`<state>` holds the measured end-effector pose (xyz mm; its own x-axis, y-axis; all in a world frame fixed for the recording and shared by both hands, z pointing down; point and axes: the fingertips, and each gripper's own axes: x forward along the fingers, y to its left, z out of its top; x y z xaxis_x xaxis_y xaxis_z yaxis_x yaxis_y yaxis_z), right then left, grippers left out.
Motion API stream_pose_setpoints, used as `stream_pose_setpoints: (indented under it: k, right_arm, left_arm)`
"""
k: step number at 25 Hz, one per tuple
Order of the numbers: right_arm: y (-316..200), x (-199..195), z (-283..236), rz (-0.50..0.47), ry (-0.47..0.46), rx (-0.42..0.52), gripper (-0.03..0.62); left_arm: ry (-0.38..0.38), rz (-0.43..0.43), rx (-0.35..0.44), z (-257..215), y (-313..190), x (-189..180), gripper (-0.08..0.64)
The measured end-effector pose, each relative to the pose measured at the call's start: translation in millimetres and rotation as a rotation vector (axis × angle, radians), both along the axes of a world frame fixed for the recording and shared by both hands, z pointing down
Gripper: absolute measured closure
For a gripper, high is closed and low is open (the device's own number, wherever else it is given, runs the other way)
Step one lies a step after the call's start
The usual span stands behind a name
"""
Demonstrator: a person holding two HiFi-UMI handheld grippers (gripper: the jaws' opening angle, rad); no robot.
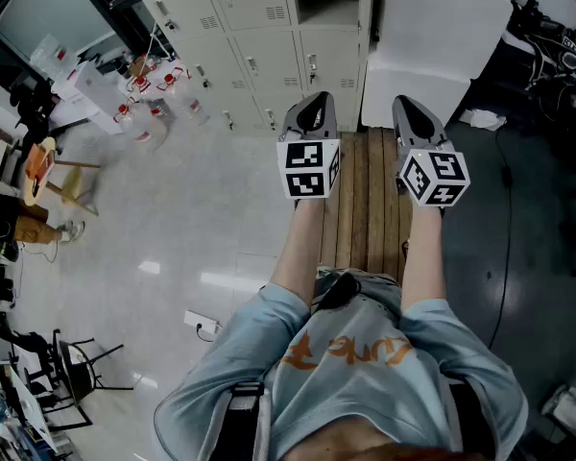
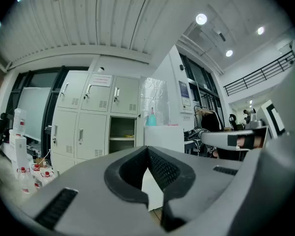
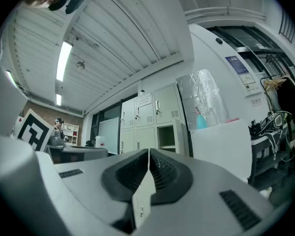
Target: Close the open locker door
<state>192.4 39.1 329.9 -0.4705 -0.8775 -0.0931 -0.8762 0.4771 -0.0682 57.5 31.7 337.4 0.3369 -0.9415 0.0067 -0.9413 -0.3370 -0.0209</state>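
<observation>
Well, your left tool (image 1: 312,104) and right tool (image 1: 409,109), jaws together and empty, face the open locker door (image 3: 180,134) for pushing.

This looks like a lab workroom. Ahead of the left tongs (image 1: 314,101) stand pale grey metal lockers (image 1: 259,27). Tangled black cables (image 1: 549,51) pile up right of the right tongs (image 1: 409,106).

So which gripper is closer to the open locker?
Left. The left gripper points about straight at the open locker, apart from it. The right gripper is further off to the side, facing the white box.
</observation>
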Motion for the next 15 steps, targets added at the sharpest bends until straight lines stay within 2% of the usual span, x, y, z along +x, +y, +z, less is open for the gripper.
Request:
stream_pose_setpoints:
  k: [10,15]
  right_arm:
    - [-20.4,0.8,0.9,-0.031,-0.006,-0.011,0.557]
    - [-44.3,3.8,4.1,-0.022,-0.003,-0.011,0.557]
  left_arm:
    - [-0.003,-0.006,0.012,-5.6,-19.4,1.6,0.538]
    - [0.0,0.02,0.009,-2.2,-44.5,7.7,0.538]
